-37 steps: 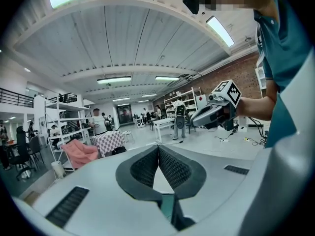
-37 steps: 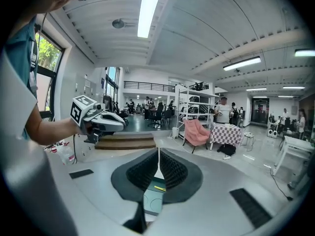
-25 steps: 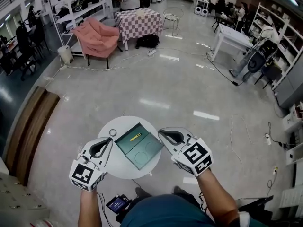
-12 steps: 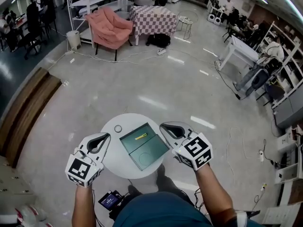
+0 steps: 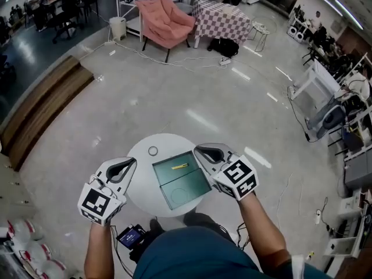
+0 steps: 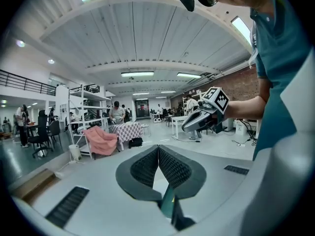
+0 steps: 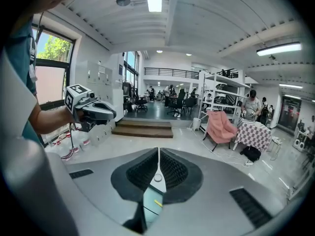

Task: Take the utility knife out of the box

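Note:
A green box [image 5: 187,189] lies open on a small round white table [image 5: 141,195], its lid folded toward me. A yellow utility knife [image 5: 179,166] rests inside the far half of the box. My left gripper [image 5: 133,161] hovers over the table's left edge, shut and empty, left of the box. Over the box's right side my right gripper [image 5: 197,150] is also shut with nothing in it. In the right gripper view the knife [image 7: 157,203] and the box [image 7: 147,208] show below the closed jaws [image 7: 158,154].
A small round ring [image 5: 153,151] sits on the table behind the box. A device with a screen [image 5: 131,236] lies on the floor by my feet. Around the table are polished floor, a pink armchair [image 5: 165,11], a checkered table [image 5: 221,13] and wooden steps [image 5: 40,106].
The head view has swung, so the room has slid right and down in frame. Both grippers keep their places on either side of the box and stay shut.

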The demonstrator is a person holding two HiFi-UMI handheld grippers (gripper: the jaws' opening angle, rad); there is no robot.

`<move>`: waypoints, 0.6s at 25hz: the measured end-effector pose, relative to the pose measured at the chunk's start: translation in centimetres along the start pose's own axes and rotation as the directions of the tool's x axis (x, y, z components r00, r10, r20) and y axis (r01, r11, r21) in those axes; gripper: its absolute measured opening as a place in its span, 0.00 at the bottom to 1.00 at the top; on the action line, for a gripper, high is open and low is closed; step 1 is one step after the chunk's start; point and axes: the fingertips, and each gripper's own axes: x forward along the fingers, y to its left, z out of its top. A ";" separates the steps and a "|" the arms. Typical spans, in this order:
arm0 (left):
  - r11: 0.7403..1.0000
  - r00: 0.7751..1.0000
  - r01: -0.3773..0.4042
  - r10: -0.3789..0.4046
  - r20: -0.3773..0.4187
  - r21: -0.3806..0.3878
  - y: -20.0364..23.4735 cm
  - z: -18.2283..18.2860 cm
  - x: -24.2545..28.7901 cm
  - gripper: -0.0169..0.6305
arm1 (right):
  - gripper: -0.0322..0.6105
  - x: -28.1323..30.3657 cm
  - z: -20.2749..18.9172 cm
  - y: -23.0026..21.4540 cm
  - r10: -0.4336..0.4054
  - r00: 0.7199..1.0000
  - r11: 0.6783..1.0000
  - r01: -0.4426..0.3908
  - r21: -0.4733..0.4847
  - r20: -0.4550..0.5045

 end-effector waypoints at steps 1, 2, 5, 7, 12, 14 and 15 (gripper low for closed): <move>1.000 1.000 -0.007 0.007 -0.003 -0.007 0.5 -0.4 0.7 0.06 | 0.11 0.8 -0.3 -0.7 0.011 1.000 1.000 -0.011 -0.005 -0.007; 1.000 1.000 -0.012 0.012 -0.006 -0.010 0.9 -0.8 1.5 0.06 | 0.11 1.6 -0.7 -1.6 0.018 1.000 1.000 -0.018 -0.010 -0.013; 1.000 0.999 -0.028 0.028 -0.020 -0.003 -0.1 -2.2 3.9 0.06 | 0.11 2.0 -3.3 -4.0 0.039 0.999 0.999 -0.039 -0.018 -0.029; 0.998 0.998 -0.055 0.055 -0.040 -0.008 -1.7 -2.6 4.3 0.06 | 0.11 1.5 -4.9 -4.6 0.077 0.996 0.997 -0.078 -0.022 -0.050; 0.994 0.991 -0.105 0.102 -0.084 -0.032 -1.3 -5.3 2.9 0.06 | 0.11 4.4 -7.2 -3.8 0.143 0.985 0.989 -0.147 -0.033 -0.093; 0.992 0.988 -0.121 0.117 -0.098 -0.040 -1.1 -6.3 2.7 0.06 | 0.11 5.5 -8.0 -3.9 0.162 0.981 0.985 -0.167 -0.037 -0.106; 0.991 0.987 -0.128 0.123 -0.105 -0.045 -1.1 -6.8 2.7 0.06 | 0.11 6.0 -8.5 -4.0 0.170 0.979 0.984 -0.175 -0.040 -0.113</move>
